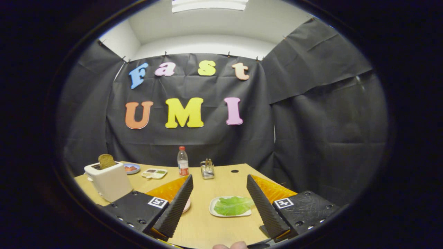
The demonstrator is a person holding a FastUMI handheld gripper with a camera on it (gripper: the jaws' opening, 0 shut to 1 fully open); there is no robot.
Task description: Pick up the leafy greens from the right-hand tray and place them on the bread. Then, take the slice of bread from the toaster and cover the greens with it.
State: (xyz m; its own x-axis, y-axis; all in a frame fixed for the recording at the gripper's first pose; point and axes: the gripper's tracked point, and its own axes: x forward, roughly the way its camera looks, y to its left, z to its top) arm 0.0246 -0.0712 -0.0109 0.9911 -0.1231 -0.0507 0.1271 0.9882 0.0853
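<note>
Leafy greens point(234, 205) — crinkled, on a rounded square tray point(213, 211) — between the gripper's point(221, 204) wide-spread, empty fingers.

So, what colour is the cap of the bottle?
Red, on the bottle beyond the open tool; the gripper view shows it.

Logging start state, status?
Gripper open, above table. Greens on tray between fingers, untouched. Bread up in toaster. Path clear.
</note>
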